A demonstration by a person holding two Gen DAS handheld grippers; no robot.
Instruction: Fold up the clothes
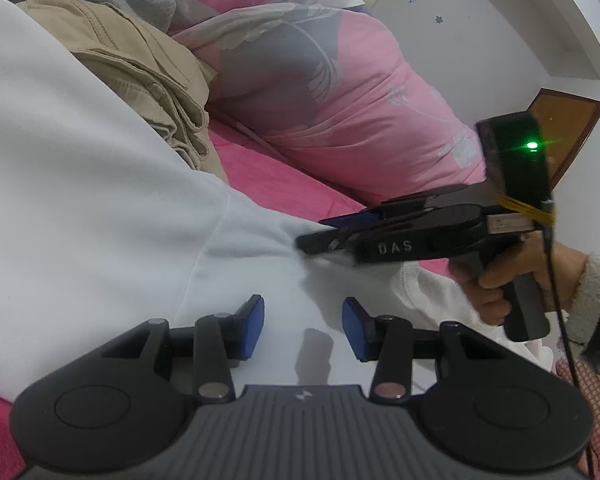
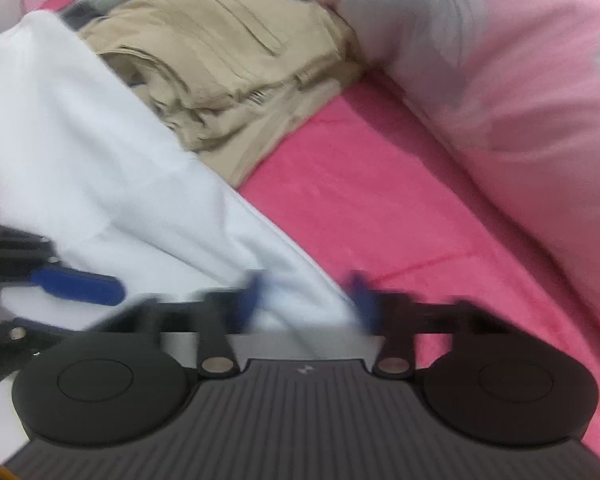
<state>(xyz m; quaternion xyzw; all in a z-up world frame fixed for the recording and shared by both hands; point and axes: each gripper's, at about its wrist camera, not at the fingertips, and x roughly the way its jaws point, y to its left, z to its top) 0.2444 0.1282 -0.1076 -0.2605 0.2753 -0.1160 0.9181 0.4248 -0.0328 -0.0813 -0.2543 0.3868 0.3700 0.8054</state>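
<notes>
White fabric fills the near field: a white garment (image 1: 100, 208) spread on the pink bed (image 2: 380, 208). Left gripper (image 1: 303, 330) hovers over it, jaws spread, nothing between them. Right gripper (image 1: 320, 236) has its jaws pinching the garment's side edge. Judged: lift that edge low and carry it across in one sweep, left gripper pinning the cloth flat. Beyond lie folded beige trousers (image 1: 140, 76), then a pink pillow (image 1: 340, 92). Right wrist view is motion-blurred, so the pinch is unclear there; garment's far end is cut off.
</notes>
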